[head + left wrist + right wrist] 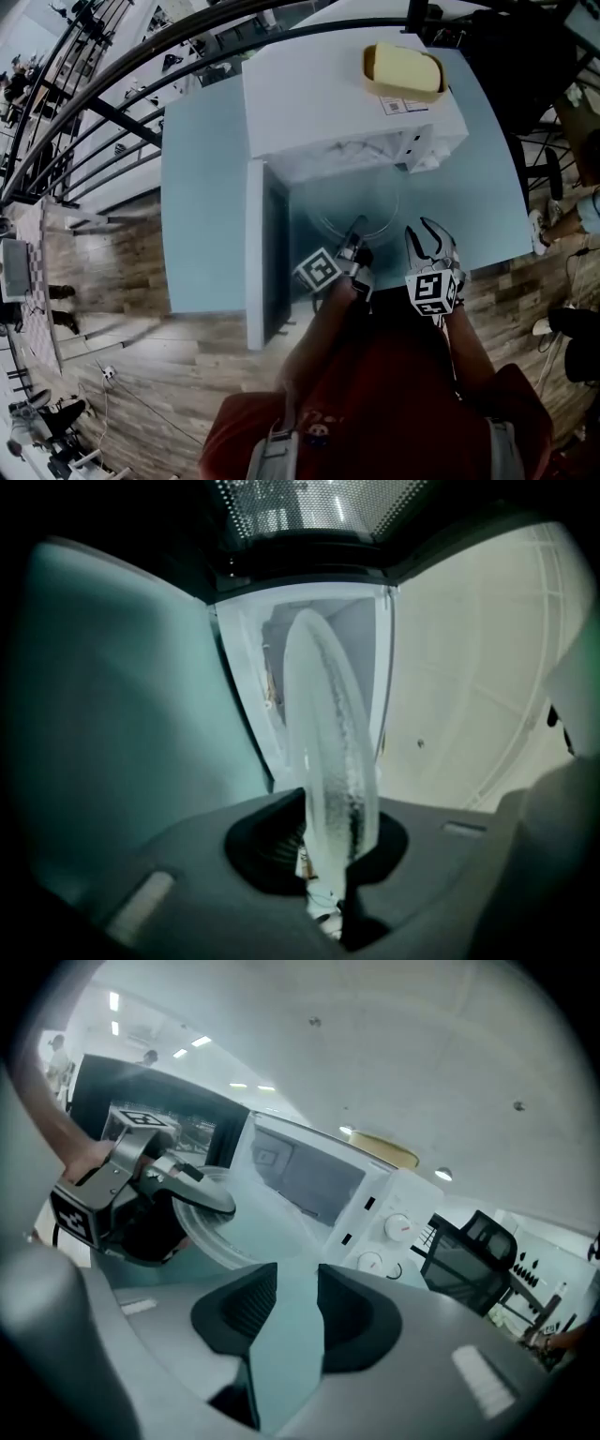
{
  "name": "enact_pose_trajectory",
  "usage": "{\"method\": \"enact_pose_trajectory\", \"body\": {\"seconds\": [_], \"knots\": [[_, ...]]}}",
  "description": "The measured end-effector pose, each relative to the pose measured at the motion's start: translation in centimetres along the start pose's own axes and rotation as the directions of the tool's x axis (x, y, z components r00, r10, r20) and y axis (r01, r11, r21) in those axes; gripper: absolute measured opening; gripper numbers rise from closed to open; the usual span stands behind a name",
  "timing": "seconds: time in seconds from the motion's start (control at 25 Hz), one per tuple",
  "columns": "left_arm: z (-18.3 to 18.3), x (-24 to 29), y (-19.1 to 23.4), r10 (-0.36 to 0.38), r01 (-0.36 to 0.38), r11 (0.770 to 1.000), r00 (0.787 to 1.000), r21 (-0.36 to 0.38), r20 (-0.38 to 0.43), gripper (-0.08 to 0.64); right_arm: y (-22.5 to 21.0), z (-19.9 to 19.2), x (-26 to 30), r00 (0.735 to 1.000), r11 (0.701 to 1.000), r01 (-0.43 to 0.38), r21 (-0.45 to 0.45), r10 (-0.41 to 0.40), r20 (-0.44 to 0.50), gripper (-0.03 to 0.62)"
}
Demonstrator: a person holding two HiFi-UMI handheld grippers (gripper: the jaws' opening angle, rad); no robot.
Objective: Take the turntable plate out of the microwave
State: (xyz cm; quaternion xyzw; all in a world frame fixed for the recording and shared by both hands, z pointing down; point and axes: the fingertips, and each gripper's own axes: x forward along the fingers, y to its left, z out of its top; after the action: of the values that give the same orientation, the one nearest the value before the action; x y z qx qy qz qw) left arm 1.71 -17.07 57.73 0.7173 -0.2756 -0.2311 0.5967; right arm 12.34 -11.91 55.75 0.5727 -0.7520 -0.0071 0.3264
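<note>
The clear glass turntable plate [373,204] hangs in front of the white microwave's [347,103] open cavity, above the teal table [202,206]. My left gripper [353,242] is shut on the plate's near rim. In the left gripper view the plate [328,752] stands edge-on between the pads, with the left gripper [328,847] pinching it. My right gripper [429,240] hovers just right of the plate, open, with nothing between its fingers. The right gripper view shows its open gap [295,1309], the plate [220,1232] and the left gripper [192,1192] at the left.
The microwave door [262,253] is swung open to the left and juts toward me. A yellow container [403,70] sits on top of the microwave. Dark railings [84,112] run along the left. A black chair [469,1251] stands beyond the microwave.
</note>
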Motion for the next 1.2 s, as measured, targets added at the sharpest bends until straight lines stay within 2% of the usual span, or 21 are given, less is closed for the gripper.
{"method": "enact_pose_trajectory", "body": {"seconds": [0.16,0.24,0.36,0.72,0.88,1.2], "knots": [[-1.4,-0.1,-1.8,-0.027,0.030,0.997,0.999,-0.067,0.038,0.037,-2.0,-0.2,-0.6,0.999,0.995,-0.021,0.101,0.019,0.030,0.127],[-1.8,-0.4,-2.0,0.006,-0.004,1.000,0.999,-0.031,0.051,0.037,-3.3,0.1,-1.0,0.998,0.989,-0.036,0.144,0.028,0.056,0.127],[-2.7,-0.2,-3.8,-0.016,0.020,0.999,0.995,-0.048,0.095,0.037,-5.1,0.2,-1.5,0.994,0.981,-0.066,0.182,0.050,0.093,0.127],[-4.9,-1.2,-8.4,0.007,-0.001,1.000,0.981,-0.028,0.192,0.038,-9.3,2.8,-3.2,0.966,0.971,-0.133,0.197,0.083,0.244,0.127],[-5.1,-1.8,-10.5,-0.012,0.010,1.000,0.972,0.008,0.233,0.038,-11.1,4.4,-4.2,0.946,0.968,-0.155,0.196,0.089,0.312,0.127],[-4.9,-3.0,-13.3,-0.045,0.028,0.998,0.956,0.060,0.291,0.040,-12.7,6.4,-5.5,0.917,0.964,-0.179,0.195,0.092,0.388,0.127]]}}
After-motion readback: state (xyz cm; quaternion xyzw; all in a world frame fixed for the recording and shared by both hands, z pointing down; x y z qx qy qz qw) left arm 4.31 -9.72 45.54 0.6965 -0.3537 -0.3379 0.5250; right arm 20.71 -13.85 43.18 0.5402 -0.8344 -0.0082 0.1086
